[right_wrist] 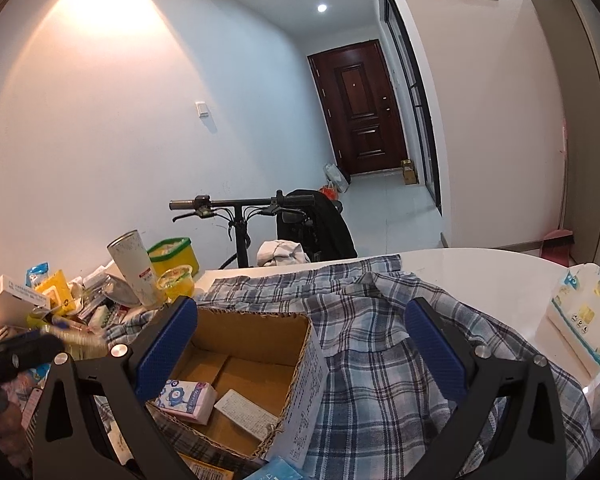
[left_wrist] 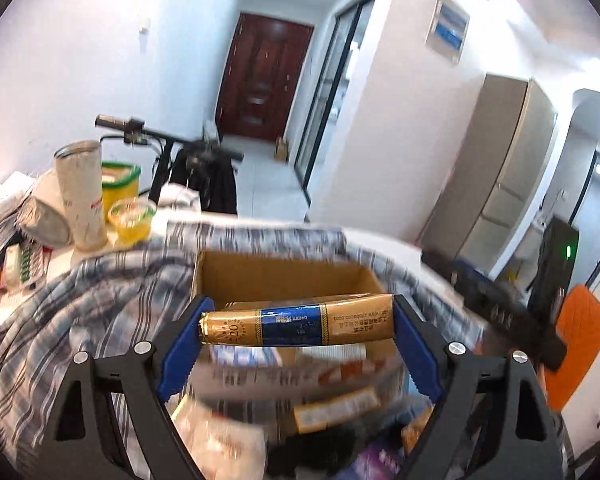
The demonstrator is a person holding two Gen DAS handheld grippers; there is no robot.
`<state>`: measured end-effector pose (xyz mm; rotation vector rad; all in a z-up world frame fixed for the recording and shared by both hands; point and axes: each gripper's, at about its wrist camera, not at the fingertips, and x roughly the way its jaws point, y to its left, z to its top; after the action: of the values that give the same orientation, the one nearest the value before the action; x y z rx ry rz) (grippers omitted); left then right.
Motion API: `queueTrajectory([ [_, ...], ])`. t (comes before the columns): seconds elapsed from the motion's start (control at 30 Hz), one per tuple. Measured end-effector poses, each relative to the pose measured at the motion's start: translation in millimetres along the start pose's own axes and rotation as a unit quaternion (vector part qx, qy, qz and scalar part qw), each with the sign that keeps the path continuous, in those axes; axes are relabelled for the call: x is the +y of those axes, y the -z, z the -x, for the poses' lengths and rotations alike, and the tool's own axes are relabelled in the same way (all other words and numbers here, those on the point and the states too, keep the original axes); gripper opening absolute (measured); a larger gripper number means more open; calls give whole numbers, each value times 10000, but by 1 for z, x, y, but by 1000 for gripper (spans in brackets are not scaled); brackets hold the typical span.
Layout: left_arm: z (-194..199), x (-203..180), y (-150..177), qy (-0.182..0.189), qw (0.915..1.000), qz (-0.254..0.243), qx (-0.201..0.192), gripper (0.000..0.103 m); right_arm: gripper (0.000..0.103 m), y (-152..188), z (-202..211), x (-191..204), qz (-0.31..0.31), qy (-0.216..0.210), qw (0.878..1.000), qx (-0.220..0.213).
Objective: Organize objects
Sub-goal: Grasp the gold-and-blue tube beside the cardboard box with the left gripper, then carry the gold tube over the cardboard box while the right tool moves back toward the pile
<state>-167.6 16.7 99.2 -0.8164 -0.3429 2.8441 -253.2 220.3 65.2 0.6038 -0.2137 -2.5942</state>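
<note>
Gold-and-blue, the long carton (left_wrist: 298, 322) lay crosswise between the blue pads of the left gripper (left_wrist: 298, 324), its long axis running from pad to pad, so that it was clamped by its two ends. The jaws stood wide, spread to the carton's full length, and the grip looked firm at both ends.

Just beyond the carton, and below it, sat the cardboard box (left_wrist: 284, 276), open at the top, on a plaid cloth (left_wrist: 80, 320) that covered the table. That was the relation the next move seemed to turn on: the carton hung on the near side of the box, roughly parallel to its near wall, so a short carry forward and down would likely bring it over the opening.

In the right wrist view the right gripper (right_wrist: 302, 342) had its jaws wide apart with nothing between the pads. It hovered over the right wall of the cardboard box (right_wrist: 260, 340), in which a tissue pack (right_wrist: 190, 396) and a small white box (right_wrist: 246, 412) already lay.
</note>
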Motion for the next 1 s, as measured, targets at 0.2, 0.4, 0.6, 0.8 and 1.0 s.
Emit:
queueTrajectory([
  [0.2,-5,0,-5,-424,9921,-940,-719,89,103,5,-6,5,143,-119,9998,84],
  [0.4,-24,20,8,-137,9922,-974,-770,89,103,6,-4,10,215,-289,9993,124],
  [0.6,-32,36,9,-45,9949,-710,-712,89,103,4,1,16,442,-160,9989,64],
  [0.8,-35,45,12,42,9964,-473,-698,89,103,-3,27,27,831,52,9955,-458],
  [1.0,-33,53,9,178,9963,-347,-767,89,103,-16,66,32,724,43,9961,-502],
])
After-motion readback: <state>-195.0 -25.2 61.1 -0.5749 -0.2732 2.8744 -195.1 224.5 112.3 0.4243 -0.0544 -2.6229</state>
